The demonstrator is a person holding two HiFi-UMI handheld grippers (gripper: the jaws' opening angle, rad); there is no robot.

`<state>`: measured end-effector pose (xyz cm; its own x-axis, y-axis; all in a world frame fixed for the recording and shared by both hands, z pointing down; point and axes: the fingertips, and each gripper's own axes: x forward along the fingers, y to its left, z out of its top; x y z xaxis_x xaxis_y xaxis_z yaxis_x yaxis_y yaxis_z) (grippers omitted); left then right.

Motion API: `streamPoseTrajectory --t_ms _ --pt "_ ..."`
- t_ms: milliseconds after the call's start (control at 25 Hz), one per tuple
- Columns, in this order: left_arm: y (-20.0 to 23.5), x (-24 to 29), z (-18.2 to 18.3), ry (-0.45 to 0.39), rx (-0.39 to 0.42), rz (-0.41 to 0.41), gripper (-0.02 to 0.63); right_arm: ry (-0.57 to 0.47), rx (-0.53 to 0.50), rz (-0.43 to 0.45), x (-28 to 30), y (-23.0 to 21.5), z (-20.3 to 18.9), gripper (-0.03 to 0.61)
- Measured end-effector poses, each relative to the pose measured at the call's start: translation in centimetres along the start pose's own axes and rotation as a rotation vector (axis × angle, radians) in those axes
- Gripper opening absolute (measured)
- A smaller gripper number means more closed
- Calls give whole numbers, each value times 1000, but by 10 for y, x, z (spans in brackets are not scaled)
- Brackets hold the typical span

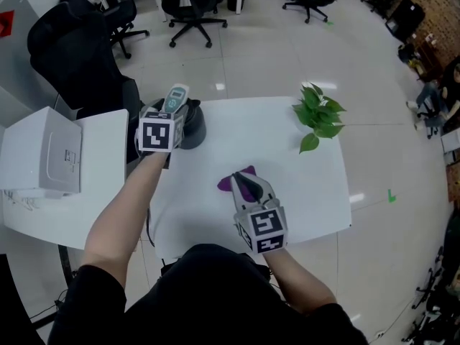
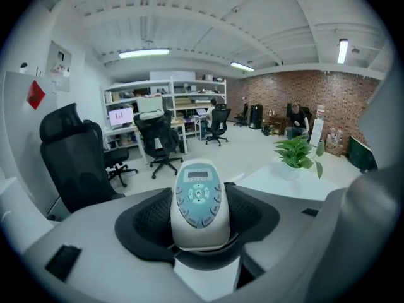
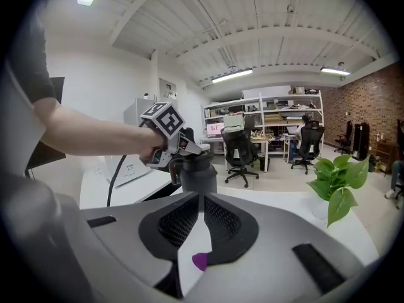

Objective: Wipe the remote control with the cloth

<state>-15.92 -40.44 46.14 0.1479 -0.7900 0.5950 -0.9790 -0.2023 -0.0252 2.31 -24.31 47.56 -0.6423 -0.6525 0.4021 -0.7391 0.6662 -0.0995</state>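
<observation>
With the left gripper (image 1: 175, 115) jaws clamped on the remote control (image 1: 175, 97) at upper left, lift the cloth (image 1: 226, 184), pinched mid-frame on the tabletop (image 1: 295, 171) in the right gripper (image 1: 244, 180) closed jaws, across its buttons.

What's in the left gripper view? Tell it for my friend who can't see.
The left gripper clamps a white remote control with pale blue buttons between its black pads. Behind are a white table with a green plant, black office chairs and a brick wall.
</observation>
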Motion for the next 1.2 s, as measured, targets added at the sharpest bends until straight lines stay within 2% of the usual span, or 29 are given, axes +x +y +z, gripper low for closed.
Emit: streamPoseTrajectory --t_ms 240,400,480,520,720,840,1120,1160,1200 --pt "-4 -11 -5 -8 47 17 258 22 9 -13 -1 -8 -12 49" --pt "-17 -37 -2 -83 124 -7 258 94 -24 -44 5 -30 -44 56" --pt "-26 -58 -4 -129 185 -16 258 193 -18 -26 10 -35 -75 191" --pt "-32 -70 -7 -150 216 -26 258 249 -21 -18 12 -36 -91 220" --pt "-71 -120 -33 -229 374 -97 258 428 -90 -6 28 -35 -152 324" --pt "-90 -133 -63 -217 417 -133 258 501 -97 -20 42 -39 -177 367" --pt "-108 -148 -112 -158 415 -169 258 589 -71 -90 63 -57 -204 367" --pt "-108 -150 -115 -158 413 -169 258 591 -58 -95 62 -57 -205 355" --pt "-109 -153 -117 -161 417 -170 258 591 -51 -102 61 -57 -205 283"
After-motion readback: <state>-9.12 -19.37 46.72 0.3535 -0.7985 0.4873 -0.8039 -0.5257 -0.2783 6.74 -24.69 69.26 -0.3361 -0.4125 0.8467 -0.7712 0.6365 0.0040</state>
